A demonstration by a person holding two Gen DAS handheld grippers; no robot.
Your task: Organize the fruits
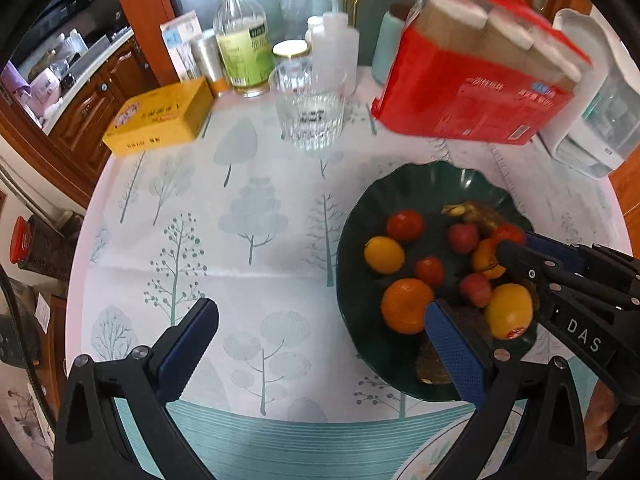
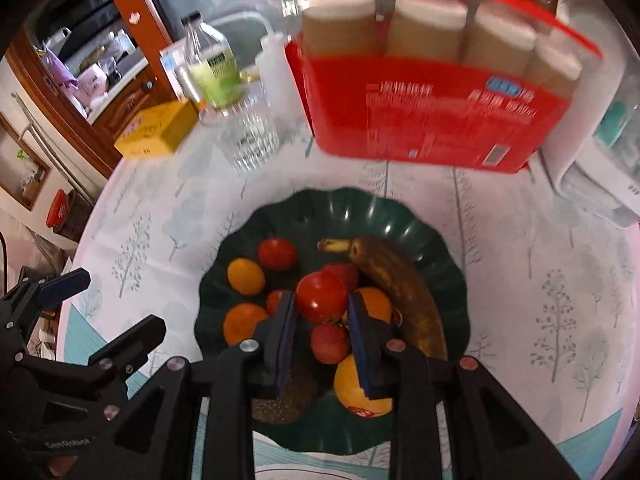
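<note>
Tomato (image 2: 321, 295) sits clamped between the blue pads of my right tool (image 2: 322, 312), held over the dark green scalloped bowl (image 2: 440, 240) on the worktop (image 1: 240, 208). Under it in the bowl lie a browned banana (image 2: 404, 292), a second tomato (image 2: 277, 254), small red apples, a yellow citrus (image 2: 245, 276), an orange (image 2: 244, 322) and a stickered orange fruit (image 2: 352, 390) at the near rim. My left tool (image 1: 320, 344) hangs with its fingers wide apart and nothing between them, one finger over the bare tree-print cloth, the other over the bowl's near edge. Behind the bowl stand a ribbed glass (image 1: 309, 108), a yellow box (image 1: 160, 116) and a red pack of paper rolls (image 1: 472, 76).
</note>
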